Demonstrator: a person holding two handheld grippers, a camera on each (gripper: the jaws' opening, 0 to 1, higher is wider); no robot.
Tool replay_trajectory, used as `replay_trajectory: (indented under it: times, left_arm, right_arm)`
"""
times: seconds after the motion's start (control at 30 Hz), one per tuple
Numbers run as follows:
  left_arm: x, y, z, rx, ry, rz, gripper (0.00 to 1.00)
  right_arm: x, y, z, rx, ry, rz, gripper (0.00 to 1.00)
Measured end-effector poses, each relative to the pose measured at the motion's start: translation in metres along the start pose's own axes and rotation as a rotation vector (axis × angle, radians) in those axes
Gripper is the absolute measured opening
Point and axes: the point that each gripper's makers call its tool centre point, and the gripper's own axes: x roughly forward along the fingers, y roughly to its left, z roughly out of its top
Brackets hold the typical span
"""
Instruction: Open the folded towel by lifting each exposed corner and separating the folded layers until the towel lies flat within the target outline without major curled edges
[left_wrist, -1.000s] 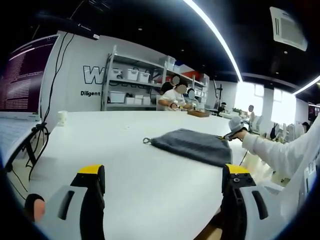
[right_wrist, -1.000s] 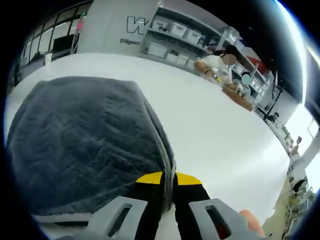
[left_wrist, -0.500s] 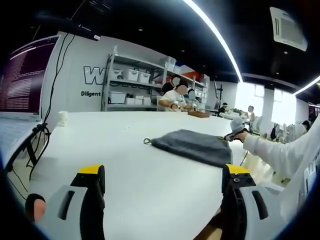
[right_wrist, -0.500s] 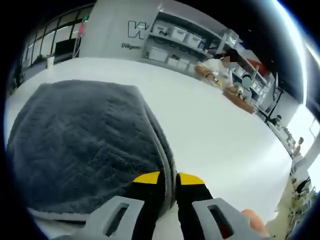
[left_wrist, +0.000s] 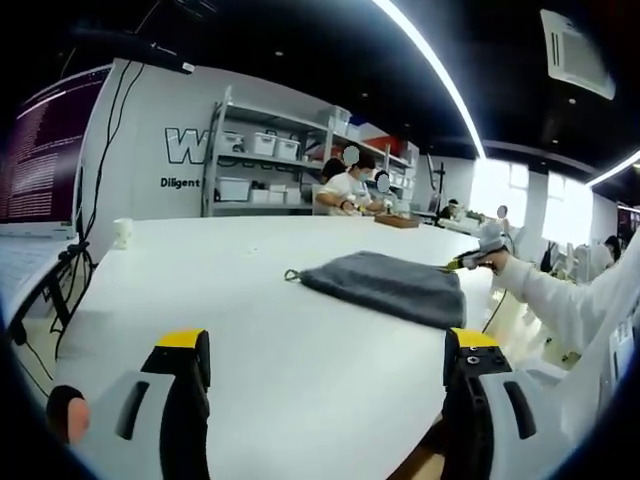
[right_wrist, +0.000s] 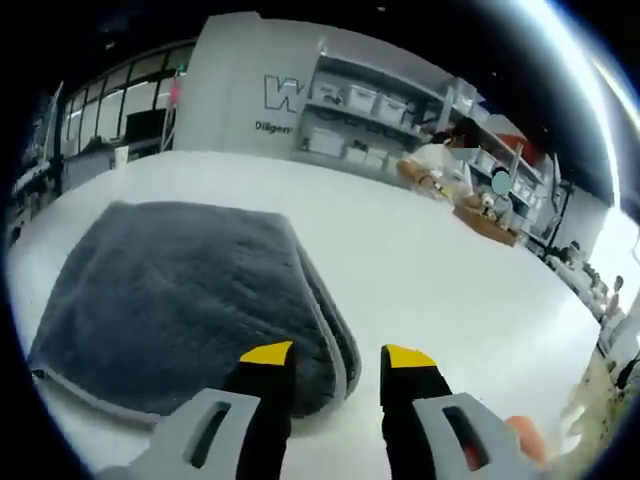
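A dark grey folded towel (left_wrist: 385, 285) lies on the white table (left_wrist: 250, 300), with a small loop at its left corner. In the right gripper view the towel (right_wrist: 190, 290) spreads to the left, its stacked folded edge running down toward the jaws. My right gripper (right_wrist: 337, 355) is open, its yellow-tipped jaws on either side of the towel's near folded corner without pinching it. The right gripper (left_wrist: 470, 260) also appears at the towel's right end, held by a white-sleeved arm. My left gripper (left_wrist: 327, 345) is open, well short of the towel, with nothing between its jaws.
A white cup (left_wrist: 122, 232) stands at the far left of the table beside a monitor (left_wrist: 40, 150) and hanging cables. Shelves with white bins (left_wrist: 260, 165) line the back wall. People sit at the table's far end (left_wrist: 350, 190). The table edge falls away at the right.
My right gripper, shut on the towel's folded edge before, has opened and let it go, drawing back a little. The left gripper has stayed open in place.
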Motion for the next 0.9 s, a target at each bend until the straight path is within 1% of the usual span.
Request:
replay_trajectory:
  times: [0.07, 0.13, 0.17, 0.23, 0.3, 0.37, 0.43, 0.57, 0.67, 0.7, 0.8, 0.9]
  left_arm:
    - [0.002, -0.001, -0.001, 0.001, 0.004, -0.001, 0.96]
    - [0.003, -0.002, -0.003, -0.001, 0.012, 0.001, 0.96]
    - [0.004, -0.002, -0.004, -0.002, 0.014, 0.002, 0.96]
    - [0.005, -0.003, -0.004, -0.001, 0.017, 0.003, 0.96]
    - [0.006, -0.004, -0.006, 0.005, 0.024, 0.005, 0.96]
    - [0.006, -0.004, -0.006, 0.01, 0.028, 0.008, 0.96]
    - [0.007, -0.004, -0.007, 0.013, 0.032, 0.012, 0.96]
    - [0.007, -0.007, -0.009, 0.015, 0.042, 0.008, 0.96]
    - [0.007, -0.007, -0.008, 0.024, 0.046, 0.021, 0.96]
    - [0.007, -0.007, -0.008, 0.026, 0.046, 0.023, 0.96]
    - [0.008, -0.009, -0.009, 0.03, 0.052, 0.026, 0.96]
    - [0.012, -0.013, -0.012, 0.032, 0.069, 0.019, 0.96]
  right_arm:
    - [-0.011, 0.005, 0.005, 0.001, -0.041, 0.012, 0.29]
    - [-0.022, 0.012, 0.014, 0.037, -0.111, 0.027, 0.3]
    - [-0.027, 0.016, 0.017, 0.059, -0.136, 0.041, 0.31]
    - [-0.036, 0.022, 0.021, 0.098, -0.172, 0.068, 0.34]
    - [-0.045, 0.029, 0.023, 0.122, -0.192, 0.094, 0.37]
    - [-0.054, 0.039, 0.027, 0.122, -0.221, 0.121, 0.39]
    - [-0.062, 0.047, 0.028, 0.114, -0.223, 0.141, 0.44]
    - [-0.075, 0.067, 0.025, 0.085, -0.196, 0.218, 0.62]
    - [-0.08, 0.078, 0.021, 0.075, -0.173, 0.248, 0.77]
    - [-0.083, 0.082, 0.019, 0.063, -0.159, 0.256, 0.78]
    - [-0.087, 0.086, 0.018, 0.046, -0.159, 0.259, 0.8]
    - [-0.097, 0.092, 0.022, 0.058, -0.191, 0.286, 0.84]
